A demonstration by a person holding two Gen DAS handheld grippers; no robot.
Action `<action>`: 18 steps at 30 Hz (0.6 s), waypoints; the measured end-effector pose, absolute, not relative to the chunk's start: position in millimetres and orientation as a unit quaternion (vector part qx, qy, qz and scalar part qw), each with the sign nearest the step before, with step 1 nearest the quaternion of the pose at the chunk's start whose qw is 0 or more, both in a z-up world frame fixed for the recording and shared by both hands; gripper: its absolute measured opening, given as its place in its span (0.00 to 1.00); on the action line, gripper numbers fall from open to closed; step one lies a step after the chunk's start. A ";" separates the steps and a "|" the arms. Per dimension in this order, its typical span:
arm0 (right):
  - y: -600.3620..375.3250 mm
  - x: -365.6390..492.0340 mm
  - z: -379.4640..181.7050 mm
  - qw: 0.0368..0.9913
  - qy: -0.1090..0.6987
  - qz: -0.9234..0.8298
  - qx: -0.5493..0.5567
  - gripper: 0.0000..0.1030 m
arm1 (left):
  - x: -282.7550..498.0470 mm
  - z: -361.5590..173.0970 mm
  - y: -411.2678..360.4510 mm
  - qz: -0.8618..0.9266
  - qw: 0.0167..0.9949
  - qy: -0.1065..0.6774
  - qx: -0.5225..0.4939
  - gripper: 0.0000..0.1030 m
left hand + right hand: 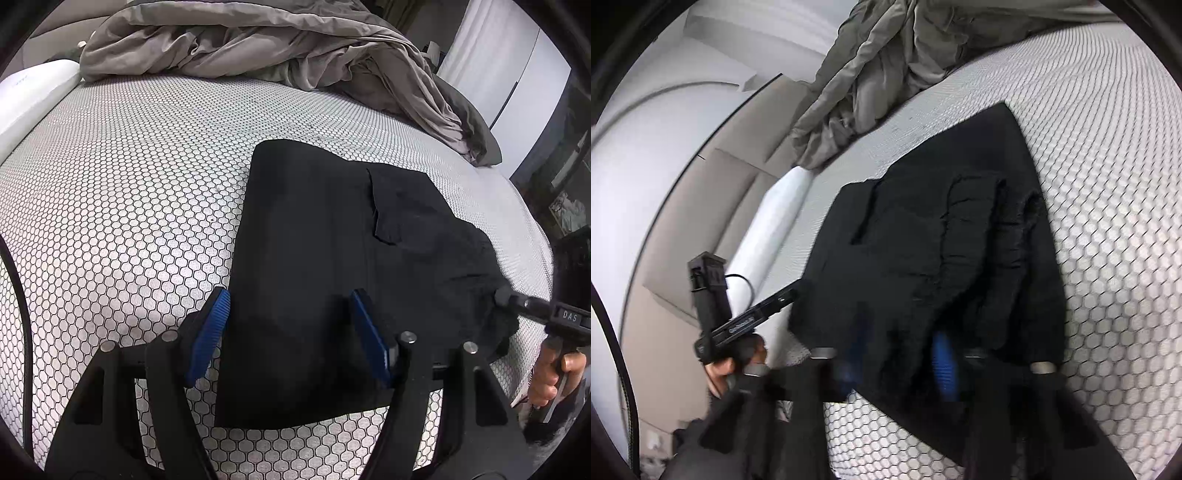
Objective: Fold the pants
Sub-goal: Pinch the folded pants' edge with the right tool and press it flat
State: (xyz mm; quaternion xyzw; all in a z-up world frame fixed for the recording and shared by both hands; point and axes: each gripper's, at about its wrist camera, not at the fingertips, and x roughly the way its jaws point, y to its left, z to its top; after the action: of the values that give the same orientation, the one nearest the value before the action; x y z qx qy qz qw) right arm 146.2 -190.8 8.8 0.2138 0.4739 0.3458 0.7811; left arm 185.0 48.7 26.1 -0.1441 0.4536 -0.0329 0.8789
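Pants (332, 266) lie lengthwise away from left gripper (290, 332), jaws open astride near end. Right gripper (899, 365) nearer bunched waist, clamped on fabric.

**Black on honeycomb, with grey and blue**

The pants (325, 258) are plain black, with no print or stripe to be seen. Under them the mattress (129, 177) is white, covered all over in a pattern of small black-outlined hexagons. The rumpled duvet (240, 40) at the far end is a flat taupe grey, darker grey along its underside. A plain white pillow (33, 96) lies at the mattress edge. The left gripper (291, 332) has a black frame, ribbed bright blue pads (208, 332) and silver pin heads. The right gripper (897, 365) is likewise black with blue pads, and carries small pale lettering on its side
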 end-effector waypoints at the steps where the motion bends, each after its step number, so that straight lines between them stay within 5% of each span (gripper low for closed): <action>1: -192.8 144.1 13.5 0.790 0.465 0.341 0.208 0.09 | 184.8 26.8 50.8 -0.033 0.879 0.452 -0.149 0.63; 9: -197.6 136.6 3.2 0.827 0.489 0.263 0.090 0.10 | 187.9 19.3 50.0 -0.035 0.870 0.470 -0.140 0.63; 13: -220.0 134.1 19.3 0.842 0.450 0.266 0.132 0.48 | 189.1 10.5 49.8 -0.039 0.864 0.481 -0.144 0.63; 18: -241.8 154.1 4.3 0.826 0.451 0.251 0.227 0.49 | 180.8 2.1 40.9 -0.094 0.844 0.504 -0.156 0.63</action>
State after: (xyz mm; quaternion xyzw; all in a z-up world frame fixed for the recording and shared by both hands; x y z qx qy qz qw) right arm 154.1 -241.8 4.3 0.2268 0.4508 0.2508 0.8261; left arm 180.8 40.9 2.1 -0.1563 0.5039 -0.0938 0.8443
